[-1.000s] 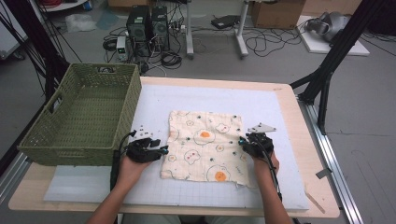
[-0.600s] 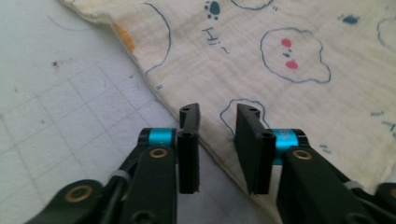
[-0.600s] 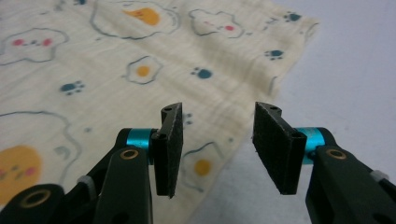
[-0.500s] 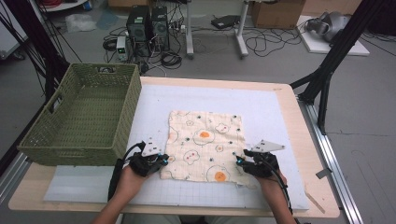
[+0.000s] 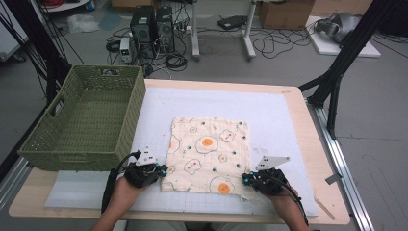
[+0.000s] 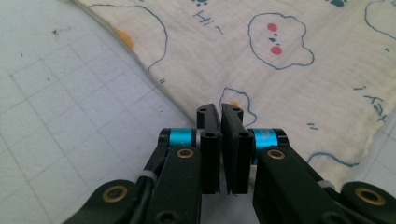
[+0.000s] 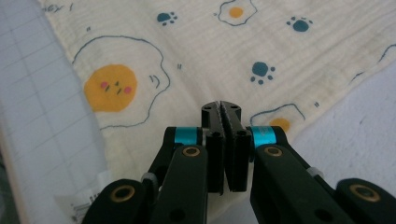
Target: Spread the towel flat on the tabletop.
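A cream cloth [image 5: 207, 149] printed with fried eggs and paw marks lies flat on the white gridded mat [image 5: 274, 115]. My left gripper [image 5: 162, 169] is at its near left corner. In the left gripper view its jaws [image 6: 220, 112] are pressed together over the cloth [image 6: 280, 65] edge. My right gripper [image 5: 245, 180] is at the near right corner. Its jaws [image 7: 221, 108] have just been closing and now meet on the cloth [image 7: 196, 42]. The pinched fabric itself is hidden by the jaws.
A green woven basket [image 5: 72, 161] stands at the left of the table, close beside my left hand. A small white label [image 7: 88, 200] hangs off the cloth's edge. The wooden table edge [image 5: 327, 192] runs just right of the mat.
Both hands have slid along the cloth's sides toward the near edge of the table and now sit at its two near corners. The cloth lies as before.
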### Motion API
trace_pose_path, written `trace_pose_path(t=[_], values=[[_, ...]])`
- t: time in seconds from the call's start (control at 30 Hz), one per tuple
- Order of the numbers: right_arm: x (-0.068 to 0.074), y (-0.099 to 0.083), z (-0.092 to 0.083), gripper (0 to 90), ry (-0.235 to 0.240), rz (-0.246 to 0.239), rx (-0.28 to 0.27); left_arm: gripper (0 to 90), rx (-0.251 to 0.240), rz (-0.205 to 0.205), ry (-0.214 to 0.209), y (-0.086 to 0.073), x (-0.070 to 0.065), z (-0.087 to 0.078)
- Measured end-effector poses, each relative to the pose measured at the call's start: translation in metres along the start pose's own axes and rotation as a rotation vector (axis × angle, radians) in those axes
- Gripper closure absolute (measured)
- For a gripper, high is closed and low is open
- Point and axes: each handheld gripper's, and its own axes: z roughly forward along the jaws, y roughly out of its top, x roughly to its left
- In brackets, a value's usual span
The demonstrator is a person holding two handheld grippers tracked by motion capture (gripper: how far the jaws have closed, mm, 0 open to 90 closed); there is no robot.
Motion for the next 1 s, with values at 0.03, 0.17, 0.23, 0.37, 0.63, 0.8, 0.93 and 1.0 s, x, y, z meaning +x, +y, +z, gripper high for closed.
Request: trace_pose_path(t=[0.03,0.17,0.23,0.37,0.63,0.8,0.93,1.0], values=[[0.001,0.000,-0.002,88.6,0.007,-0.008,0.012,83.8,0.000,-0.006,0.000,0.000,0.000,0.000],[0.002,-0.003,-0.006,78.0,0.004,-0.013,0.013,66.9,-0.036,-0.040,-0.005,0.002,0.004,0.000],[-0.001,-0.004,-0.008,67.8,-0.025,0.004,-0.020,58.3,-0.083,-0.057,-0.015,0.005,0.006,-0.001],[-0.010,0.000,-0.013,58.1,-0.107,0.056,-0.119,43.9,-0.188,-0.107,-0.032,0.014,0.012,-0.002],[-0.028,0.009,0.014,73.6,-0.224,0.131,-0.069,41.8,-0.265,-0.131,-0.005,0.030,0.027,0.003],[-0.028,0.013,0.014,82.9,-0.299,0.105,-0.049,35.3,-0.318,-0.161,0.026,0.033,0.034,0.005],[-0.029,0.009,0.008,73.4,-0.313,0.111,-0.066,24.3,-0.339,-0.172,0.038,0.033,0.036,0.006],[-0.031,0.007,0.002,64.5,-0.326,0.118,-0.094,19.7,-0.348,-0.177,0.045,0.033,0.036,0.006]])
